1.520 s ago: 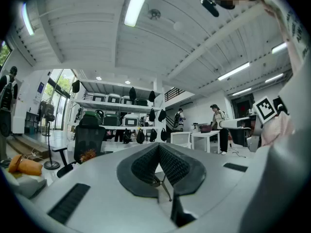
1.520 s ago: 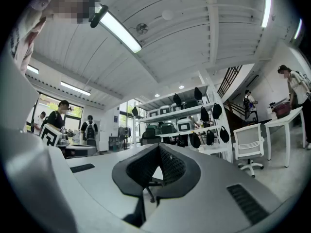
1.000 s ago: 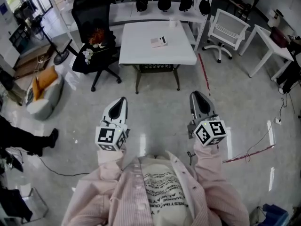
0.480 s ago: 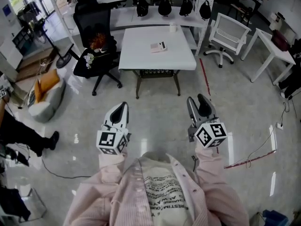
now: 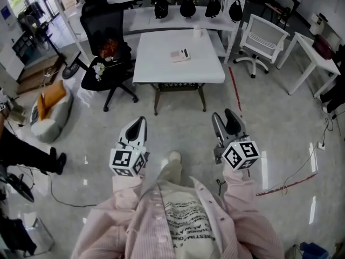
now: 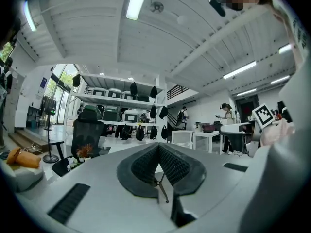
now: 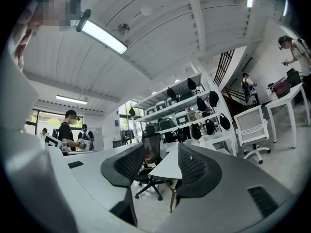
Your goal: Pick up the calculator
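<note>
The calculator (image 5: 180, 54) lies flat near the middle of the white table (image 5: 156, 63), at twelve o'clock from both grippers and well apart from them. The left gripper (image 5: 140, 116) has its jaws pressed together on nothing. The right gripper (image 5: 221, 115) has just been opening and stands spread, with nothing between its jaws. The calculator looks light, stiff and smooth, so it is likely to skid. Pinching across its narrower width, at three and nine o'clock, seems safest.

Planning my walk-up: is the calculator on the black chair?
No, the calculator lies on the white table, to the right of the chair in the head view.
</note>
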